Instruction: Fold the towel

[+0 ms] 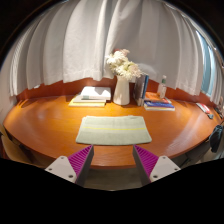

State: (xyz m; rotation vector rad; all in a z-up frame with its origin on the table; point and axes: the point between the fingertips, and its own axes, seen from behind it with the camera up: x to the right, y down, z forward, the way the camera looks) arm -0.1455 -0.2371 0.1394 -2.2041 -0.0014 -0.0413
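Observation:
A pale green towel [113, 129] lies flat on the wooden table [40, 120], spread as a wide rectangle just beyond my fingers. My gripper [112, 160] is open and empty, held above the table's near edge. Its two pink pads [80, 159] stand wide apart, with bare table showing between them. The towel's near edge lies a little ahead of the fingertips and does not touch them.
At the back of the table stand a white vase with flowers [122, 78], an open book [91, 96] to its left, a stack of books [157, 103] and a bottle [162, 88] to its right. White curtains [60, 45] hang behind.

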